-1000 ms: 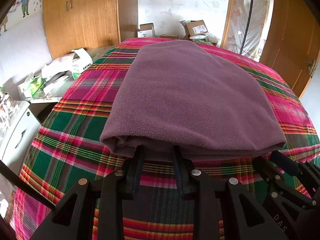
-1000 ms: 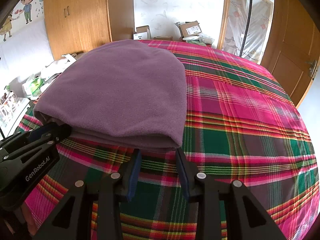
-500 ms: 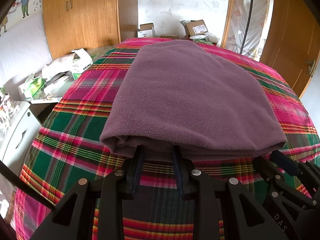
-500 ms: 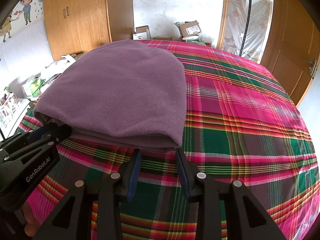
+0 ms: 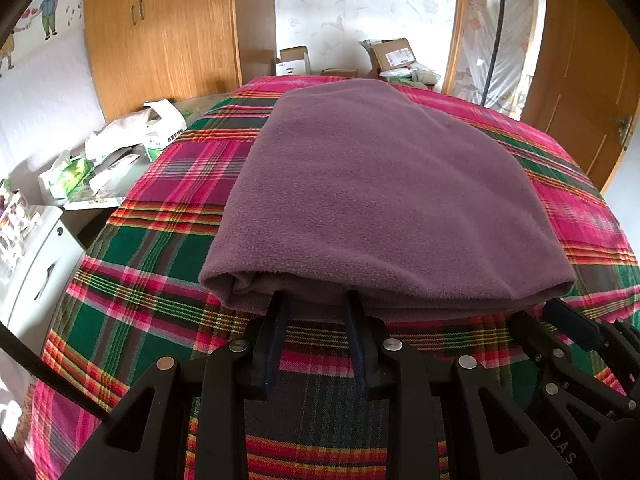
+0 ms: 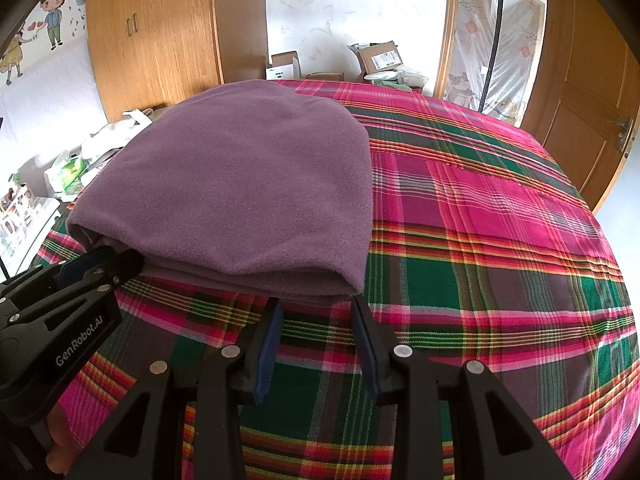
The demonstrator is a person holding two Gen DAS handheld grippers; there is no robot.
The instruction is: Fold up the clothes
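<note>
Right now a folded purple fleece garment [image 5: 384, 196] lies flat on the plaid bedspread [image 5: 168, 248], its near layered edge toward both cameras and its far end reaching toward the bed's far edge. It sits on the left half of the bed as the right wrist view shows it, with a broad stretch of pink and green plaid bare to its right.

The left gripper [image 5: 316, 304] has its jaws parted by a moderate gap, and both fingertips are pushed in at the garment's near edge close to the near left corner, their tips hidden under the top layer of fleece. Nothing is pinched between them. The right gripper [image 6: 316, 304] is likewise parted to a middling width, with its tips touching or just under the near edge at the garment's near right corner; I cannot tell whether they go beneath the fabric.

Each gripper shows in the other's view, at the opposite end of the same near edge.

Beyond the bed stand wooden wardrobes [image 5: 160, 32], cardboard boxes [image 5: 394, 54] and, off the left side, a clutter of white bags and packets [image 5: 120, 144].
</note>
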